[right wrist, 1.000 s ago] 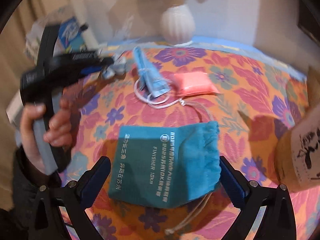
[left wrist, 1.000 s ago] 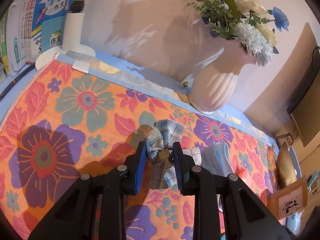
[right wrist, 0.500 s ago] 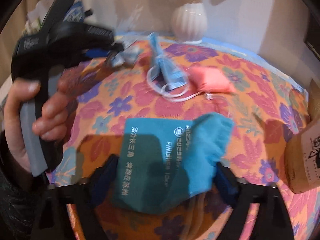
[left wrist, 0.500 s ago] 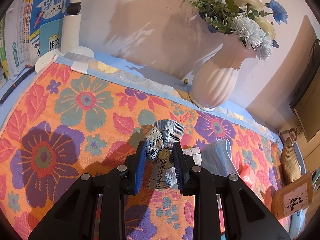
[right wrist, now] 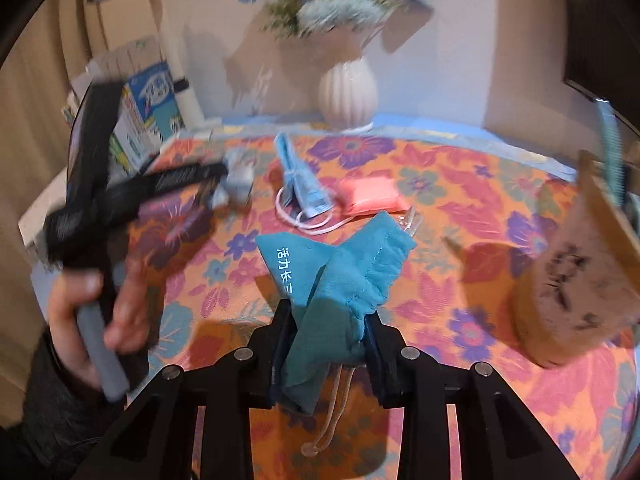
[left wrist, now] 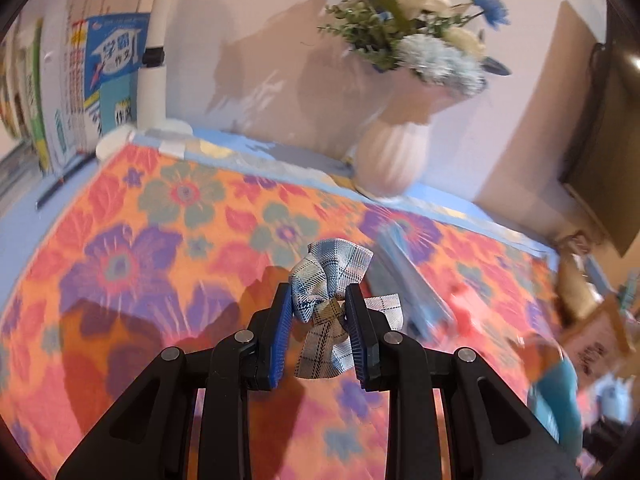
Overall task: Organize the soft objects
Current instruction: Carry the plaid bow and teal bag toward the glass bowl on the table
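Observation:
My left gripper (left wrist: 319, 304) is shut on a blue-and-white plaid bow (left wrist: 330, 276) and holds it above the floral cloth (left wrist: 140, 248). In the right wrist view the left gripper (right wrist: 218, 184) is blurred at the left, with the bow (right wrist: 239, 179) in it. My right gripper (right wrist: 329, 320) is shut on a teal drawstring pouch (right wrist: 340, 264), bunched and lifted off the cloth, its cord (right wrist: 332, 408) hanging down. A blue face mask (right wrist: 300, 184) and a pink pouch (right wrist: 370, 194) lie on the cloth beyond it.
A white ribbed vase (right wrist: 347, 92) with flowers stands at the back by the wall. A cork-coloured container (right wrist: 576, 280) stands at the right. Books (left wrist: 108, 68) and a white lamp base (left wrist: 152, 80) are at the back left.
My right gripper has closed on the teal pouch and lifted it, bunching it up. My left gripper has risen and tilted with the bow still held.

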Demonstrator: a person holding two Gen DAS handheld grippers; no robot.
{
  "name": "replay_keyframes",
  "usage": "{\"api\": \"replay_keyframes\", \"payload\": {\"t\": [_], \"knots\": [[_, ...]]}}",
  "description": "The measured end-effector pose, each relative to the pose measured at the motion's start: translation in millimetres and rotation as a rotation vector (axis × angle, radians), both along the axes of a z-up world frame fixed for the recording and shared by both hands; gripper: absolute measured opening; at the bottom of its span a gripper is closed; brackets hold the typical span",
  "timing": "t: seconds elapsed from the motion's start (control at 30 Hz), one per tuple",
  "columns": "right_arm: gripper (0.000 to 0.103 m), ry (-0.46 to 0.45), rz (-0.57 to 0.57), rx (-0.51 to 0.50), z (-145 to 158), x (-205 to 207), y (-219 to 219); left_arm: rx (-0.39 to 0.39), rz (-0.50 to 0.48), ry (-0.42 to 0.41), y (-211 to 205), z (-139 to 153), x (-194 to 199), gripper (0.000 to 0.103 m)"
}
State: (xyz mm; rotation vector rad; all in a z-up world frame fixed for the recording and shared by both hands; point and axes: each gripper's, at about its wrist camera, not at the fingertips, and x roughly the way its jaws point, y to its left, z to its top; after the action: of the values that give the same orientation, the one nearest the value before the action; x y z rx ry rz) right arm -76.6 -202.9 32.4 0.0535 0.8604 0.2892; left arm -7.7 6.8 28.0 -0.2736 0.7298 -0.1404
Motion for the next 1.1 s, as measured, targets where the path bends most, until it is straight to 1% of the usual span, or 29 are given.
{"api": "replay_keyframes", "payload": {"t": [0.13,0.2,0.27,0.3,0.47,0.67,0.77,0.87,1.1], "knots": [[0.032,0.009,-0.039,0.099,15.3,-21.8,-31.1,-0.018,-0.027,-0.021,-8.4,15.4,-38.2,0.024],[0.032,0.049,-0.037,0.161,17.1,-32.4,-42.6,-0.027,-0.037,-0.031,-14.9,23.3,-52.7,0.024],[0.032,0.075,-0.046,0.208,15.2,-41.4,-51.9,-0.072,-0.076,-0.031,-21.7,29.4,-65.7,0.024],[0.032,0.083,-0.058,0.223,14.5,-48.4,-58.2,-0.082,-0.086,-0.032,-24.4,31.4,-70.9,0.023],[0.032,0.053,-0.123,0.226,25.3,-78.9,-84.4,-0.102,-0.171,-0.044,-48.0,42.6,-99.5,0.023],[0.032,-0.01,-0.206,0.241,45.1,-97.7,-122.3,-0.076,-0.279,-0.083,-88.3,58.6,-132.7,0.023],[0.032,-0.035,-0.246,0.237,52.8,-106.0,-141.6,-0.067,-0.33,-0.098,-108.7,66.1,-142.6,0.023],[0.032,-0.056,-0.287,0.238,58.6,-113.9,-159.7,-0.068,-0.388,-0.095,-131.0,70.0,-150.9,0.023],[0.032,-0.089,-0.379,0.276,64.4,-131.2,-205.3,-0.055,-0.527,-0.095,-186.7,77.8,-166.8,0.023]]}}
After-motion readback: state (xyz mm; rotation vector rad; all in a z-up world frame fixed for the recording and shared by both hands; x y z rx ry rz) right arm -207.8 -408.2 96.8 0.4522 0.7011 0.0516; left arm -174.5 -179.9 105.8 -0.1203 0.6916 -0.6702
